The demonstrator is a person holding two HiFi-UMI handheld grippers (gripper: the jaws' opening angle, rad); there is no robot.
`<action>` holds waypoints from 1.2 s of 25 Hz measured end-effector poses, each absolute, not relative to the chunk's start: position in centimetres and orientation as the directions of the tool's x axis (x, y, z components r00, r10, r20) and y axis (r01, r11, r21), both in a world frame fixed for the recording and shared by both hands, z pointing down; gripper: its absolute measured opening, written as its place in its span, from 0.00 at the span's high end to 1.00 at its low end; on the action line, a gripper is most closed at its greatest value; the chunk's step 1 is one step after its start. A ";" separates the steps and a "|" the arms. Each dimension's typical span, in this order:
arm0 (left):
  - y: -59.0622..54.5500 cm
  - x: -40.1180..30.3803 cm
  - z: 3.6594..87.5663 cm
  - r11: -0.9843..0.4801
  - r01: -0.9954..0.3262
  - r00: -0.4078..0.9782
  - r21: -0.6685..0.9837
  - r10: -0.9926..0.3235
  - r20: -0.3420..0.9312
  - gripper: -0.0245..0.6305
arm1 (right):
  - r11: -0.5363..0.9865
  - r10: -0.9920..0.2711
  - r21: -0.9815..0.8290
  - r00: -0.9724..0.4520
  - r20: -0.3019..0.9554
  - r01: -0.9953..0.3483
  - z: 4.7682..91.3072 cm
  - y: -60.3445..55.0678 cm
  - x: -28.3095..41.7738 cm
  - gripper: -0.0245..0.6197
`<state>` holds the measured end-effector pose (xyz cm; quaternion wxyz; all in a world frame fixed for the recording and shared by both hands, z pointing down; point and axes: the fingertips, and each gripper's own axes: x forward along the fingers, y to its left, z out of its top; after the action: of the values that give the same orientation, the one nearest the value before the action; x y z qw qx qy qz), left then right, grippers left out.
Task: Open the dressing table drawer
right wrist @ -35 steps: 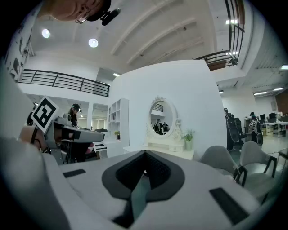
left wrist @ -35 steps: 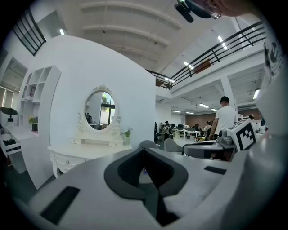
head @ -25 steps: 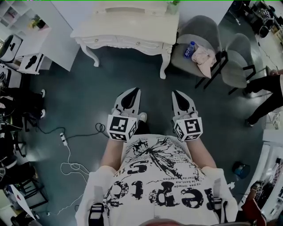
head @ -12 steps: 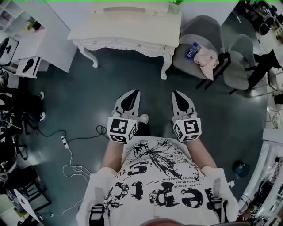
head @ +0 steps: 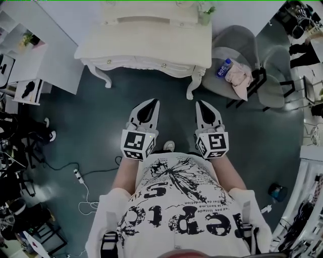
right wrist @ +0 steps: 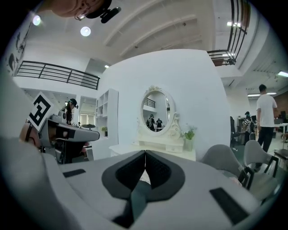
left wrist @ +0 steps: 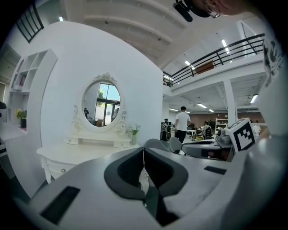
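Left gripper (head: 153, 103), right gripper (head: 200, 104) both closed, empty, short of dressing table (head: 146, 46)

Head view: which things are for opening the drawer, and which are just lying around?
For the job:
- dressing table
- drawer front
- left claw and right claw, both shut

Just lying about:
- blue bottle
- pink cloth
- grey chair
- white cable
- little plant
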<state>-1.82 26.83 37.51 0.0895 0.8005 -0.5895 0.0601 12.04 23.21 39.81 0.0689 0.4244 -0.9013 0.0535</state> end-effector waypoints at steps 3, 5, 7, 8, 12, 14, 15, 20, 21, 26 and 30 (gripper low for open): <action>25.0 -3.7 37.7 -0.285 -0.956 0.294 0.073 -0.933 0.209 0.93 | 0.641 -0.753 -0.023 -0.635 0.176 -0.767 39.8 21.4 10.1 0.93; 24.1 -4.7 37.8 -0.279 -0.957 0.290 0.079 -0.932 0.218 0.93 | 0.643 -0.750 -0.027 -0.637 0.178 -0.765 39.7 20.3 9.1 0.93; 23.2 -5.4 38.1 -0.276 -0.957 0.289 0.086 -0.930 0.228 0.93 | 0.644 -0.747 -0.035 -0.638 0.186 -0.764 40.0 19.0 8.4 0.93; 22.7 -5.7 38.4 -0.275 -0.958 0.288 0.087 -0.929 0.233 0.93 | 0.648 -0.742 -0.039 -0.641 0.196 -0.761 40.4 18.3 8.0 0.93; 20.0 -7.2 39.9 -0.245 -0.965 0.260 0.090 -0.930 0.260 0.93 | 0.670 -0.710 -0.054 -0.660 0.246 -0.740 42.8 15.3 6.4 0.93; 18.0 -7.8 40.3 -0.226 -0.970 0.243 0.094 -0.934 0.261 0.93 | 0.683 -0.696 -0.057 -0.673 0.250 -0.728 43.2 13.0 5.7 0.93; 16.9 -8.1 40.5 -0.219 -0.971 0.236 0.094 -0.936 0.262 0.93 | 0.689 -0.690 -0.057 -0.678 0.252 -0.723 43.3 11.7 5.3 0.93; 10.3 -9.4 40.2 -0.181 -0.979 0.198 0.092 -0.948 0.249 0.93 | 0.702 -0.678 -0.049 -0.688 0.256 -0.710 43.2 3.5 3.8 0.93; 8.7 -9.7 39.8 -0.168 -0.981 0.187 0.097 -0.953 0.238 0.93 | 0.707 -0.674 -0.049 -0.694 0.253 -0.705 42.9 1.8 3.6 0.93; 0.5 -9.9 38.7 -0.145 -0.985 0.163 0.097 -0.963 0.216 0.93 | 0.739 -0.649 -0.039 -0.725 0.231 -0.673 41.6 -6.5 3.1 0.93; -5.7 -9.9 38.6 -0.145 -0.986 0.160 0.084 -0.962 0.220 0.93 | 0.743 -0.643 -0.046 -0.731 0.228 -0.667 41.5 -12.5 2.9 0.93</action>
<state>-9.94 -5.74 38.56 0.1043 0.7544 -0.6456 0.0564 2.86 -12.46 41.47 0.0992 0.3528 -0.9283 0.0625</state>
